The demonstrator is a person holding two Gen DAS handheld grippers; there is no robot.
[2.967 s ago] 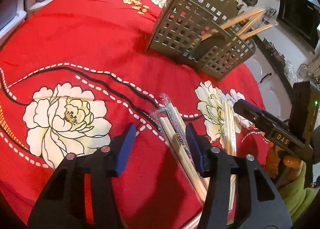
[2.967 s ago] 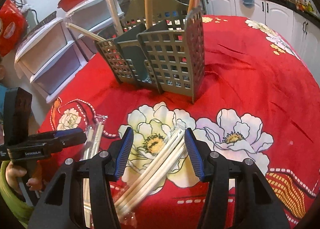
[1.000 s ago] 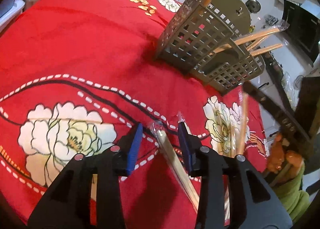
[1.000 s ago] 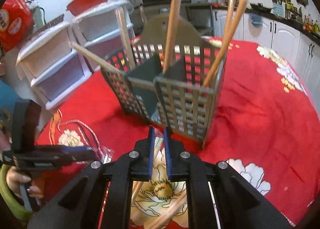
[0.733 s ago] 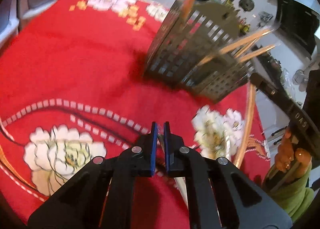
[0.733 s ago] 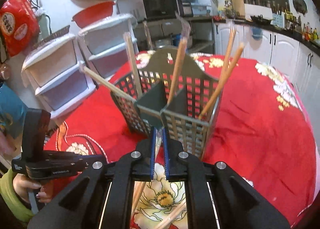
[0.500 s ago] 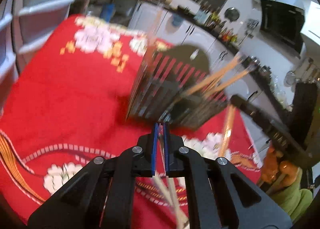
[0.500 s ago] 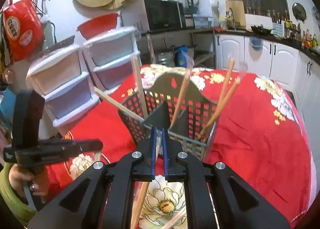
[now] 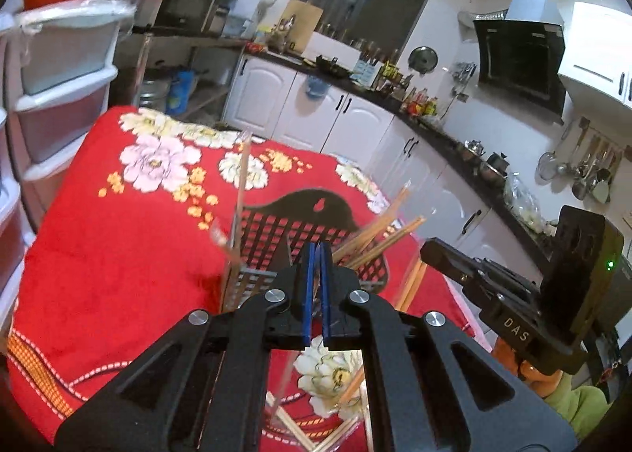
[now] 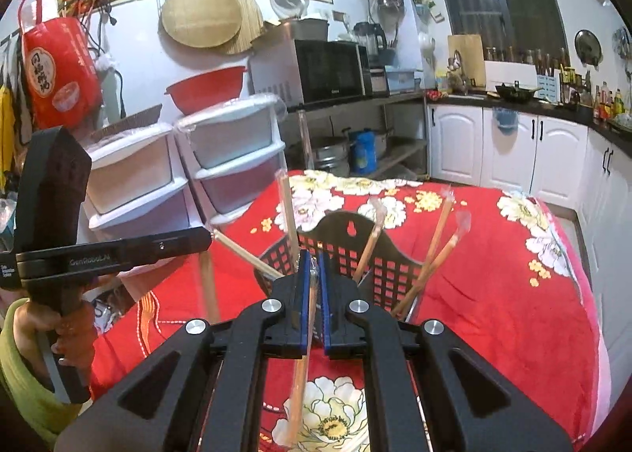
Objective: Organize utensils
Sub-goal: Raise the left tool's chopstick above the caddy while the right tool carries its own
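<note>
While both grippers hang above the red cloth point(image 10: 493, 294), the right gripper point(image 10: 312, 294) is clamped on wrapped chopsticks point(image 10: 302, 365), and the left gripper point(image 9: 315, 286) pinches another wrapped pair point(image 9: 284, 392); beyond stands the holder point(image 10: 355, 231), chopsticks leaning inside.

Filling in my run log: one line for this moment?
left gripper: shut on wrapped chopsticks | right gripper: shut on wrapped chopsticks | holder: partly filled

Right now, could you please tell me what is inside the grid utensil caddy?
Several wrapped wooden chopsticks stand slanting inside the grid utensil caddy, leaning over its rim. Their lower ends and the caddy's floor are hidden behind the right claw.
</note>
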